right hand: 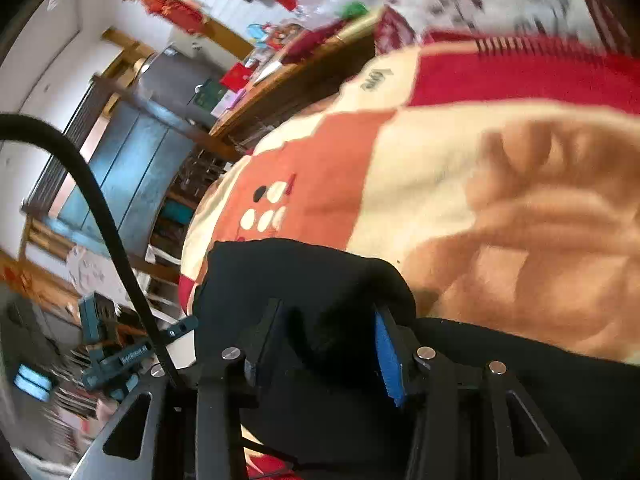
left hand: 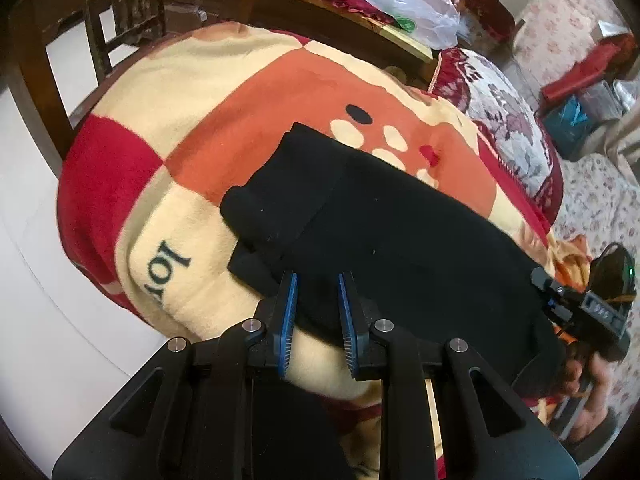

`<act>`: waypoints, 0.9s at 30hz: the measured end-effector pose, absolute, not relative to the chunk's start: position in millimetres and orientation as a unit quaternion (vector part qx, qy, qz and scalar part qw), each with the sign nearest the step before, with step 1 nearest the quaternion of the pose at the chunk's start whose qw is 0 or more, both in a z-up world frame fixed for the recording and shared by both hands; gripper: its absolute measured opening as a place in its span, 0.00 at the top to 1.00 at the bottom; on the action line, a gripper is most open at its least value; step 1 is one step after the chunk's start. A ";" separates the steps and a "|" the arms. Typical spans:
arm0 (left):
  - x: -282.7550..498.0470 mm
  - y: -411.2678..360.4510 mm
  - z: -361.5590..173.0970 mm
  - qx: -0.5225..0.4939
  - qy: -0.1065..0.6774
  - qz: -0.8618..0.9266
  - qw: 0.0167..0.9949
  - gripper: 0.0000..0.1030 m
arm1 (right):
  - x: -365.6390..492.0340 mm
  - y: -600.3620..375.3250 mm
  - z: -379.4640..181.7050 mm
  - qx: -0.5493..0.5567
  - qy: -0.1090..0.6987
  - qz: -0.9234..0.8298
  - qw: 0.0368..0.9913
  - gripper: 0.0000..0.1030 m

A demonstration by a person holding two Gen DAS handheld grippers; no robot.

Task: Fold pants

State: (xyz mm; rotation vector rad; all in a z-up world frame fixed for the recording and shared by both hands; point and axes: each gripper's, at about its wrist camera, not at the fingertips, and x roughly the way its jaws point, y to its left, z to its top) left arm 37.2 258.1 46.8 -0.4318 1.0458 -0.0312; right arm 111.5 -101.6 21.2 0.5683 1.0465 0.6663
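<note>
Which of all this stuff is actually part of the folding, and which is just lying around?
Part of the job:
black pants
left gripper
right gripper
blanket underneath

Just lying about:
plastic bag
wooden chair
floral cushion

Pants (left hand: 384, 232) lying on the blanket (left hand: 248, 120), left gripper (left hand: 318, 280) over their near edge, right gripper (left hand: 560, 300) at their right end, wooden table (left hand: 328, 12) behind the blanket
</note>
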 end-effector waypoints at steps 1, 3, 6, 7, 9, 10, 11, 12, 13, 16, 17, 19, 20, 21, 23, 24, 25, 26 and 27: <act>38.3 258.4 46.6 -0.211 0.494 -0.014 0.843 0.82 | 110.8 -101.4 23.1 0.262 0.475 0.308 0.782 0.86; 39.9 257.6 46.3 -0.228 0.488 -0.013 0.843 0.82 | 109.4 -100.4 31.9 0.245 0.455 0.303 0.801 0.90; 39.1 251.0 45.8 -0.229 0.482 -0.017 0.845 0.82 | 109.8 -98.3 43.4 0.211 0.446 0.293 0.819 0.91; 38.3 248.6 46.2 -0.227 0.481 -0.020 0.846 0.82 | 111.6 -98.6 45.9 0.205 0.443 0.292 0.822 0.91; 35.7 243.1 46.9 -0.222 0.477 -0.029 0.850 0.82 | 115.4 -99.9 51.3 0.189 0.440 0.281 0.832 0.91; 35.6 240.3 46.6 -0.216 0.478 -0.029 0.851 0.82 | 117.6 -100.3 50.9 0.186 0.442 0.277 0.833 0.91; 35.7 238.2 45.7 -0.210 0.479 -0.028 0.852 0.82 | 120.3 -99.0 46.5 0.182 0.449 0.268 0.833 0.91; 36.0 237.2 45.1 -0.205 0.480 -0.027 0.852 0.82 | 123.4 -96.0 41.1 0.177 0.457 0.261 0.832 0.91; 35.8 236.8 45.5 -0.201 0.482 -0.027 0.852 0.82 | 124.8 -93.6 35.0 0.169 0.466 0.254 0.831 0.91; 32.0 240.2 52.0 -0.195 0.482 -0.022 0.854 0.82 | 126.6 -89.2 16.3 0.163 0.490 0.241 0.822 0.86; 29.3 240.8 56.4 -0.187 0.479 -0.017 0.858 0.82 | 122.6 -93.8 18.1 0.180 0.483 0.245 0.821 0.79; 23.3 240.4 65.9 -0.169 0.470 -0.008 0.866 0.82 | 112.1 -105.8 26.4 0.198 0.468 0.251 0.824 0.63; 20.0 238.1 72.1 -0.157 0.463 -0.008 0.872 0.82 | 104.1 -113.7 33.0 0.198 0.460 0.250 0.829 0.60; 18.3 235.3 76.7 -0.148 0.459 -0.010 0.876 0.82 | 94.5 -123.3 40.3 0.192 0.452 0.246 0.835 0.60; 13.8 225.4 87.9 -0.128 0.447 -0.021 0.885 0.82 | 78.3 -141.1 51.3 0.178 0.447 0.235 0.845 0.60; 12.0 217.4 92.9 -0.118 0.443 -0.032 0.888 0.82 | 67.9 -153.8 57.2 0.171 0.443 0.226 0.851 0.60; 11.4 208.9 97.0 -0.109 0.440 -0.045 0.890 0.82 | 60.5 -163.3 61.4 0.166 0.441 0.217 0.855 0.60; 11.2 199.7 100.0 -0.101 0.439 -0.059 0.891 0.82 | 48.4 -179.5 65.8 0.157 0.441 0.203 0.860 0.60; 12.0 190.8 101.9 -0.094 0.438 -0.074 0.891 0.82 | 40.6 -190.3 68.9 0.151 0.441 0.191 0.864 0.60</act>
